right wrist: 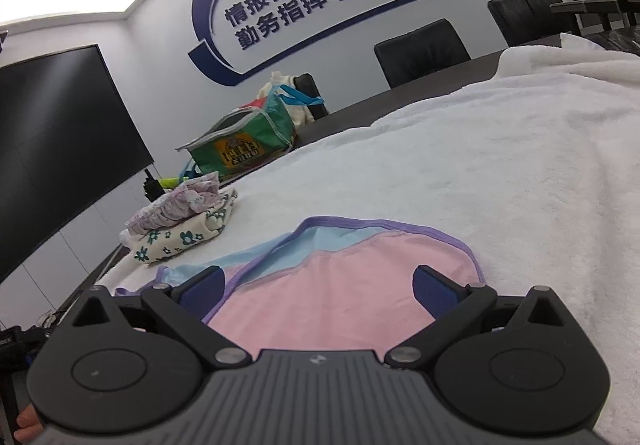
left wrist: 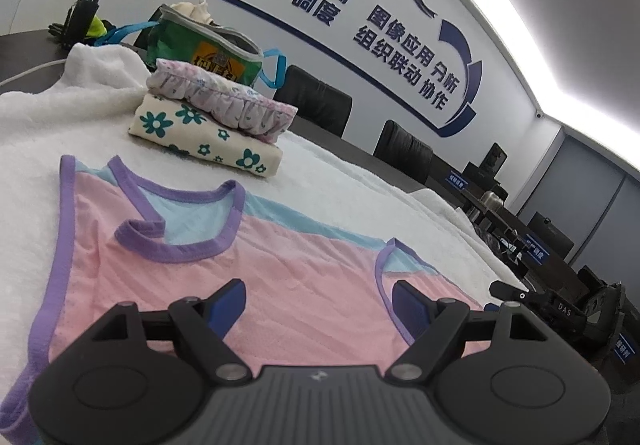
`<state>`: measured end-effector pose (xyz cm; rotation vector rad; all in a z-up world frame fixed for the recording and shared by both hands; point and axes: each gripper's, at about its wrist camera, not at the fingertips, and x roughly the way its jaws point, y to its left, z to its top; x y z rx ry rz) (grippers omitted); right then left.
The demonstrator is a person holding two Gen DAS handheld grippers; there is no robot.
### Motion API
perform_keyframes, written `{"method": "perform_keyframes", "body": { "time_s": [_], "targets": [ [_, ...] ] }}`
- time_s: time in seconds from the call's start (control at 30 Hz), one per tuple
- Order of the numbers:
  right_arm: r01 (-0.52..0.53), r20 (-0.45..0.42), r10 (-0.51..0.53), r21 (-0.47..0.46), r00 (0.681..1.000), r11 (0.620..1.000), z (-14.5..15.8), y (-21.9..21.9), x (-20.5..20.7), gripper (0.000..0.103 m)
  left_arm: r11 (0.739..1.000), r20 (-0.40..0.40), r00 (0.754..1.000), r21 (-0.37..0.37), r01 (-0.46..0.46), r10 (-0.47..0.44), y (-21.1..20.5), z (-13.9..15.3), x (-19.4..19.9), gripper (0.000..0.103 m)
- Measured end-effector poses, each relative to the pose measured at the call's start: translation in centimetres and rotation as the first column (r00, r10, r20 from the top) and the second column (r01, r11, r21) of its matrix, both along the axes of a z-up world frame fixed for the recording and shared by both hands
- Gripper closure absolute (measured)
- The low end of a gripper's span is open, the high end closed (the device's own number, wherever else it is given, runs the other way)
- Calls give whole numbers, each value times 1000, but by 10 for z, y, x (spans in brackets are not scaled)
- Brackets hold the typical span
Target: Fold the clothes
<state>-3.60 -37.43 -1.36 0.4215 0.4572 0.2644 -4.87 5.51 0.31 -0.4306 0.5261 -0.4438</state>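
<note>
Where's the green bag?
The green bag sits on the table's far side, left of centre in both views, just behind the stack of folded clothes.

Pink vest (left wrist: 256,277) beneath spread jaws

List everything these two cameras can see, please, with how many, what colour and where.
Tank top: one, pink with blue yoke and purple trim, flat on the towel, nearest both cameras.
Folded clothes: two, stacked; lilac frilly piece on cream one with teal flowers, behind the top.
Towel: one, white, covering the table.
Bag: one, green with blue handles, beyond the stack.
Chairs: several, black, along the wall.
Screen: one, black, wall-mounted.
Left gripper: black, blue pads, jaws open above the top.
Right gripper: same, jaws open.
</note>
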Motion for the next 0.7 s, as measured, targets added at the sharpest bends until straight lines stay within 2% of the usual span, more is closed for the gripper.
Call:
{"method": "perform_keyframes", "body": {
  "time_s": [0.2,0.4,0.53,0.7],
  "targets": [
    [9,-21,-9,-5,1000,1000,-1,0,3,1,1000,-16,1000,-4,13,-13,1,-1,2,23],
    [19,-32,-19,-9,999,1000,-2,-1,4,1,1000,20,1000,-9,3,-2,1,1,-3,22],
    [16,-7,-16,-20,1000,1000,0,2,1,1,999,-5,999,-26,36,-36,2,-1,1,22],
    [4,6,-4,-11,1000,1000,0,0,0,1,999,-24,999,-38,22,-23,4,-2,4,22]
  ]
}}
